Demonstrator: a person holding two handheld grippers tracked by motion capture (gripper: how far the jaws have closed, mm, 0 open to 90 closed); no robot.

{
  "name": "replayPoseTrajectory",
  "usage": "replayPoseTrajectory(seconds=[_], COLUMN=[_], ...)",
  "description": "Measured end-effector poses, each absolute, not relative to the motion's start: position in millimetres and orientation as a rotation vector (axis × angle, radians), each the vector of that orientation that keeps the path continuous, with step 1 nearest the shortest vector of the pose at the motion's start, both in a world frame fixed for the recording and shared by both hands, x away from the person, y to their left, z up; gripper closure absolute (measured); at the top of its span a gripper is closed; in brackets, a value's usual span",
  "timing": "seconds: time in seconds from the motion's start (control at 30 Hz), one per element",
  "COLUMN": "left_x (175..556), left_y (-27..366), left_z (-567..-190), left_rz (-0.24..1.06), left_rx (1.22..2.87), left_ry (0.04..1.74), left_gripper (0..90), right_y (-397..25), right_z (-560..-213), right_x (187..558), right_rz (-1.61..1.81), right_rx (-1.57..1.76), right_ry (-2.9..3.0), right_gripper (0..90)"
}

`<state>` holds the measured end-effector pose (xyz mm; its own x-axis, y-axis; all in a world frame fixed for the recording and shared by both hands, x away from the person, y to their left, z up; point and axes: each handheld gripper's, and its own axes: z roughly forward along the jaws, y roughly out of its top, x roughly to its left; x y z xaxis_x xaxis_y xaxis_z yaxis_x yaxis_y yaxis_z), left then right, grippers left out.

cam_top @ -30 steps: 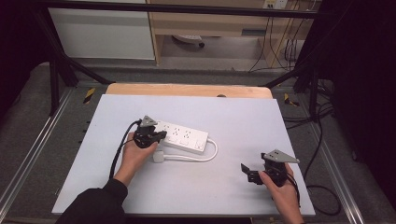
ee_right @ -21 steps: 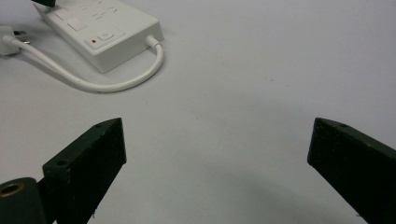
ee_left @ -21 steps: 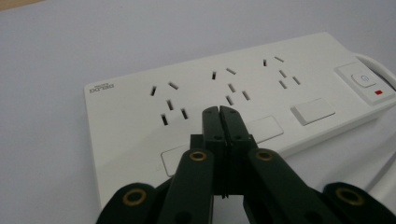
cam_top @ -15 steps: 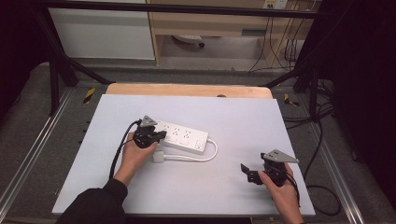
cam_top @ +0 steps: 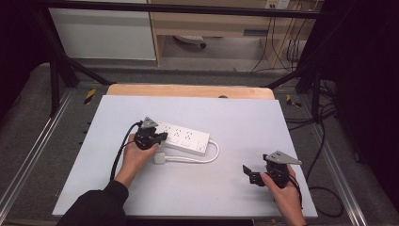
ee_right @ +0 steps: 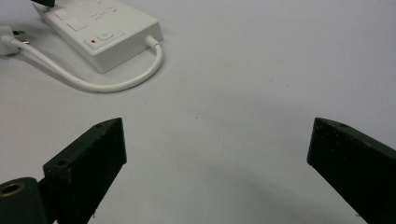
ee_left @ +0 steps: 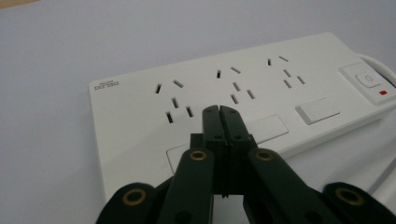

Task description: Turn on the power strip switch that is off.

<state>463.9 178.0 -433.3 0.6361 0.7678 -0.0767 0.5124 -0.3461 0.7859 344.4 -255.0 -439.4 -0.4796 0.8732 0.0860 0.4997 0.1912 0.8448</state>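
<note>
A white power strip [cam_top: 184,139] lies near the middle of the white table [cam_top: 235,117], its white cable [cam_top: 207,157] looping back to a plug [cam_top: 160,158] in front of it. My left gripper [cam_top: 162,135] is shut, its tips [ee_left: 219,112] resting over the strip's near edge [ee_left: 210,154] with nothing between them. The strip's sockets and its switch [ee_left: 369,80] with a red light are close ahead. My right gripper [cam_top: 248,173] is open at the front right, above bare table. Its view has the strip [ee_right: 100,28] and cable [ee_right: 112,84] far off to the upper left.
A wooden board edge [cam_top: 188,90] runs along the table's far side. Metal rails [cam_top: 42,141] flank the table, and cables [cam_top: 320,141] hang at the right. Bare surface lies between the strip and my right gripper.
</note>
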Motion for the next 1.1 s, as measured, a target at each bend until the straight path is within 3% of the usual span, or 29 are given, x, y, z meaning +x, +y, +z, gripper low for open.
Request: replayPoseTrajectory(seconds=[0.6,1.1], left_x=[463.4,463.6], left_y=[175.9,179.8], left_z=[-436.7,-432.4], left_rz=[0.341,0.384], left_rx=[2.026,1.977], left_ry=[0.988,0.995], left_gripper=[90.0,90.0], right_y=[-255.0,-256.0], right_z=[-439.4,-438.9], right_x=[344.3,344.2], right_rz=[1.209,1.211], right_rx=[1.285,1.286], right_ry=[2.056,2.052], right_gripper=[5.0,5.0])
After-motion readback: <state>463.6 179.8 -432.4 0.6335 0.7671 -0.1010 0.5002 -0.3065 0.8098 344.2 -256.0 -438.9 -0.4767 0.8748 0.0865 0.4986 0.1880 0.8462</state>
